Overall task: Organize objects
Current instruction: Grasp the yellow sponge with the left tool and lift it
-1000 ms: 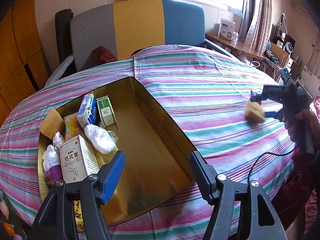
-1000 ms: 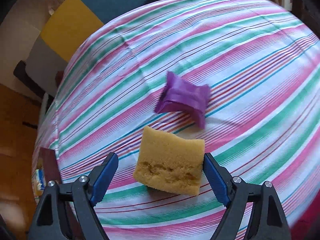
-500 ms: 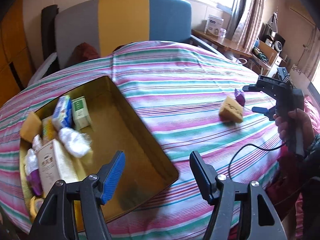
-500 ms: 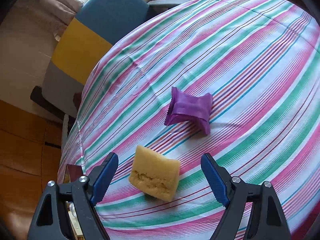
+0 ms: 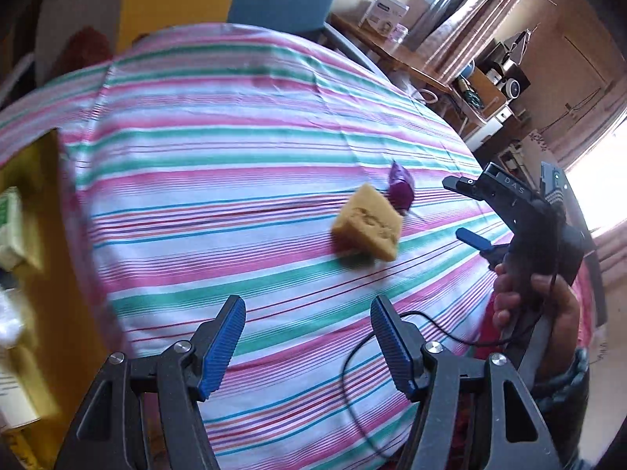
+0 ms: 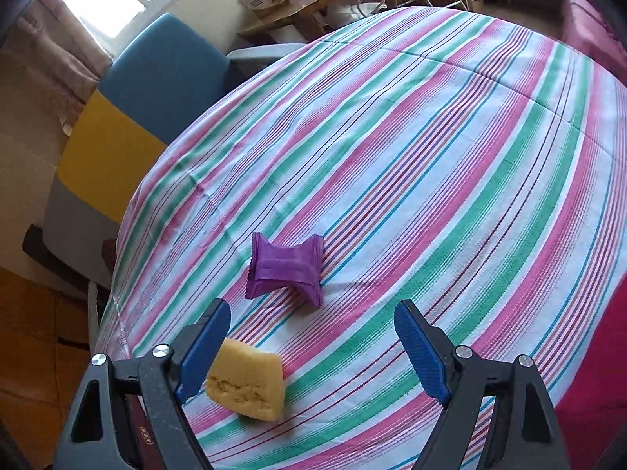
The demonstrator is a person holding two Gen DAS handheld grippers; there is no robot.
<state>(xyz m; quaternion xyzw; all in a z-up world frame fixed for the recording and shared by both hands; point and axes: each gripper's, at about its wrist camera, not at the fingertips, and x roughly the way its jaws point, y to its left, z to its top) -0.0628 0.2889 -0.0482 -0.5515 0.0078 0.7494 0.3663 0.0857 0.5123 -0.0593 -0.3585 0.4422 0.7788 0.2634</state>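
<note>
Left wrist view, from the left: a gold tray (image 5: 47, 235) sits at the edge of the striped table (image 5: 235, 149), with blurred boxes and a white wad inside, too smeared to count. The left gripper (image 5: 307, 337) hangs over bare cloth, jaws spread, nothing between them. Ahead lies one yellow sponge (image 5: 368, 227), with one purple wrapped packet (image 5: 401, 190) just behind it. At the right a hand (image 5: 537, 305) holds the right gripper (image 5: 462, 211), jaws spread and empty, near the sponge; its black cable (image 5: 376, 352) trails across the cloth.

Right wrist view: a colour-block chair (image 6: 129, 117) stands beyond the table's far left edge. The sponge (image 6: 247, 384) lies just beside the left jaw's pad, the packet (image 6: 286, 270) lies farther ahead, and nothing blocks either.
</note>
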